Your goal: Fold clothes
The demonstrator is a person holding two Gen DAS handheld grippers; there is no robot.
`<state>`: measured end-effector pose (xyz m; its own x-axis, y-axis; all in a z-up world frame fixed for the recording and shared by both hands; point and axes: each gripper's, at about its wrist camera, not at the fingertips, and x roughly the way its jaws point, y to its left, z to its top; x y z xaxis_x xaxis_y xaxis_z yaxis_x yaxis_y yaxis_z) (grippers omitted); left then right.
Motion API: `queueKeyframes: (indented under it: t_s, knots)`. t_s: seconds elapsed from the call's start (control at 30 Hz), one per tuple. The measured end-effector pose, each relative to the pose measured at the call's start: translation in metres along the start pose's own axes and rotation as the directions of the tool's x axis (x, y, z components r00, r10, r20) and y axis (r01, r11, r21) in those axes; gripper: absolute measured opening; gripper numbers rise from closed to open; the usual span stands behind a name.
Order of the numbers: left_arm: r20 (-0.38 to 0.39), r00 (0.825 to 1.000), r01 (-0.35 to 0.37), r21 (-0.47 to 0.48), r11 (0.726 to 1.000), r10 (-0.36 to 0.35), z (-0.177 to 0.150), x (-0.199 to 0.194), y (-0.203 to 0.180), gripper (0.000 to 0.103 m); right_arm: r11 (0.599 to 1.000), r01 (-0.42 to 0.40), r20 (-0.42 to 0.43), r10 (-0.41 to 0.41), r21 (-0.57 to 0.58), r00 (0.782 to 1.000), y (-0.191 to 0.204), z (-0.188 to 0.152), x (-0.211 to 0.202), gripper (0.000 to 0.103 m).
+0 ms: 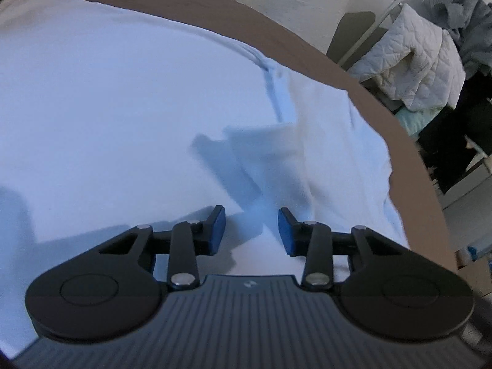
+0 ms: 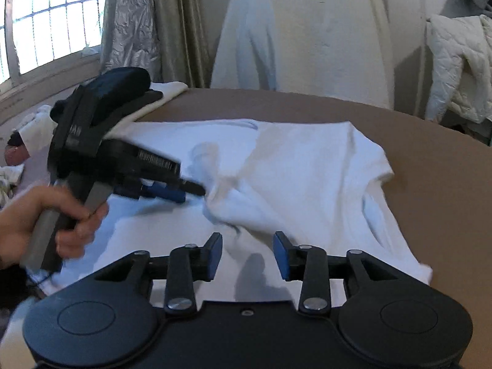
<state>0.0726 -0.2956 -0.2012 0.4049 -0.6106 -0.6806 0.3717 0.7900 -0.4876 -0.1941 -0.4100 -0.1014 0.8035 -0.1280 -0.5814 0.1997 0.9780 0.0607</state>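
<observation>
A white T-shirt (image 1: 123,107) lies spread on the round brown table (image 1: 276,40). My left gripper (image 1: 252,230) hangs low over it, blue pads apart, with cloth under the gap and nothing pressed between them. From the right wrist, the left gripper (image 2: 193,192), held by a hand (image 2: 30,215), points its tips at a bunched ridge in the middle of the T-shirt (image 2: 307,169). My right gripper (image 2: 247,252) is open above the shirt's near edge, with nothing between its pads.
Folded dark and pale clothes (image 2: 129,92) are stacked at the table's (image 2: 430,169) back left. A white garment (image 2: 307,30) hangs behind the table. A quilted white jacket (image 2: 455,67) hangs on a rack at the right. A window (image 2: 46,15) is at the left.
</observation>
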Motion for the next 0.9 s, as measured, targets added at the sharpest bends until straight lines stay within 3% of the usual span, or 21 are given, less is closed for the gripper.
queueKeyframes:
  t_s: [0.1,0.13,0.23,0.3,0.37,0.43,0.57,0.6,0.63,0.67,0.73,0.9]
  knots:
    - [-0.003,0.999,-0.044,0.059,0.997,0.044,-0.002,-0.006,-0.002,0.038,0.999,0.016,0.027,-0.015,-0.052,1.0,0.005,0.014,0.013,0.067]
    - [-0.003,0.999,-0.05,0.073,0.996,0.05,-0.002,-0.007,-0.003,0.038,0.998,0.024,0.033,-0.022,-0.065,0.999,0.006,0.019,0.018,0.069]
    - [-0.007,0.999,-0.051,0.089,0.995,0.052,-0.005,-0.013,-0.001,0.038,1.0,0.012,-0.015,-0.013,-0.02,1.0,-0.002,0.033,0.041,0.068]
    - [-0.006,0.999,-0.041,0.08,0.996,0.041,-0.005,-0.018,0.003,0.038,0.998,-0.055,-0.02,0.055,-0.027,0.998,-0.002,0.038,0.049,0.066]
    - [-0.004,0.999,-0.032,0.072,0.997,0.033,-0.005,-0.022,0.007,0.038,0.992,-0.09,-0.052,0.086,-0.086,0.995,0.004,0.046,0.066,0.061]
    - [0.003,1.0,-0.029,0.063,0.998,0.028,-0.005,-0.025,0.013,0.038,0.986,-0.112,-0.106,0.099,-0.12,0.989,0.007,0.05,0.087,0.046]
    - [0.008,1.0,-0.027,0.058,0.998,0.026,-0.003,-0.027,0.017,0.038,0.97,-0.158,-0.209,0.118,-0.186,0.971,0.014,0.057,0.127,0.041]
    - [0.009,1.0,-0.026,0.059,0.998,0.026,-0.002,-0.027,0.018,0.038,0.963,-0.167,-0.212,0.122,-0.211,0.97,0.017,0.053,0.129,0.036]
    - [0.011,1.0,-0.028,0.06,0.998,0.028,-0.002,-0.026,0.018,0.038,0.954,-0.173,-0.194,0.127,-0.243,0.973,0.021,0.051,0.129,0.013]
    - [0.013,0.999,-0.032,0.062,0.998,0.031,-0.001,-0.026,0.018,0.038,0.946,-0.183,-0.163,0.142,-0.269,0.976,0.023,0.049,0.124,0.004]
    - [0.015,0.999,-0.038,0.064,0.997,0.037,0.0,-0.026,0.019,0.038,0.937,-0.203,-0.091,0.184,-0.283,0.979,0.022,0.05,0.11,0.003]
    - [0.037,0.998,-0.043,0.058,0.997,0.041,0.008,-0.025,0.017,0.038,0.957,-0.096,0.043,0.112,-0.275,0.993,-0.001,0.072,0.089,0.003]
